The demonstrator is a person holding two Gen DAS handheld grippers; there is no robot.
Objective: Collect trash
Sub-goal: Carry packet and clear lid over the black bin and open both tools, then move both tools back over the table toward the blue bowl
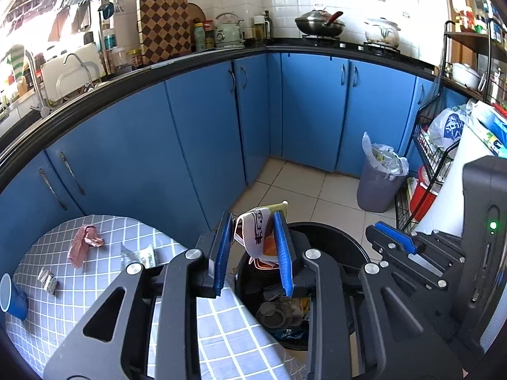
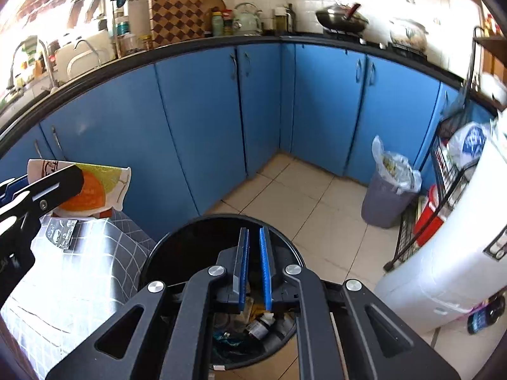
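Left wrist: left tool (image 1: pixel 253 247) tilted down, gripping wrapper (image 1: pixel 258 234) over bin (image 1: pixel 348 243)

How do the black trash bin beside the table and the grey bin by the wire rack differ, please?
The black bin stands next to the checked table, right under the right claw; the grey bin stands across the floor by the wire rack. The grey bin has a clear liner bunched above its rim; the black bin shows none. Both hold trash.

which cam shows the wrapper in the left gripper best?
Right wrist: the wrapper shows side-on, with its orange and green print, and only the left gripper covers part of it. Left wrist sees the wrapper edge-on, squeezed between the pads.
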